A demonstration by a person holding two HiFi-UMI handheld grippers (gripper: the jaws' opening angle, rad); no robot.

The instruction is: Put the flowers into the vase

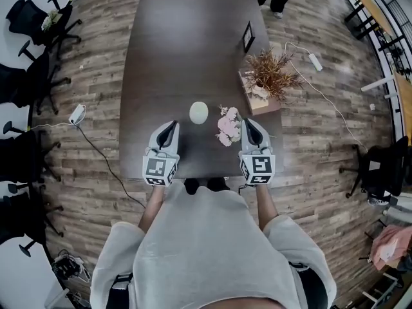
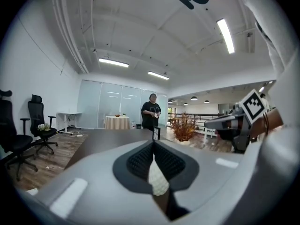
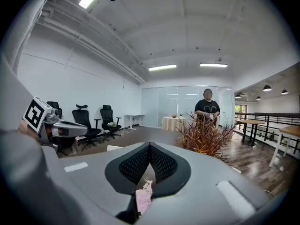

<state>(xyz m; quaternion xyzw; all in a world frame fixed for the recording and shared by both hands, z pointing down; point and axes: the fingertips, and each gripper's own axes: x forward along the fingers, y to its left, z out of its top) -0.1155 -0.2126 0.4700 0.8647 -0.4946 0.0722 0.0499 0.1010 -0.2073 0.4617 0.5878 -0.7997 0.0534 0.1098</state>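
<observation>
A white egg-shaped vase [image 1: 198, 112] stands on the dark table [image 1: 187, 44], near its front edge. A bunch of pink flowers [image 1: 227, 126] lies just to its right. My left gripper [image 1: 172, 125] is shut and empty, its tip a little left of and nearer than the vase. My right gripper [image 1: 247, 122] is also shut and empty, right beside the flowers. In the left gripper view the shut left gripper [image 2: 153, 142] has the vase [image 2: 158, 179] showing beneath it. Under the shut right gripper [image 3: 150, 145], the right gripper view shows the flowers [image 3: 143, 196].
A wooden box with a dried brown plant [image 1: 267, 76] sits at the table's right edge, and a small picture frame [image 1: 248, 36] stands behind it. A person [image 3: 207, 109] stands beyond the far end. Office chairs [image 1: 32, 18] line the left side; cables lie on the floor.
</observation>
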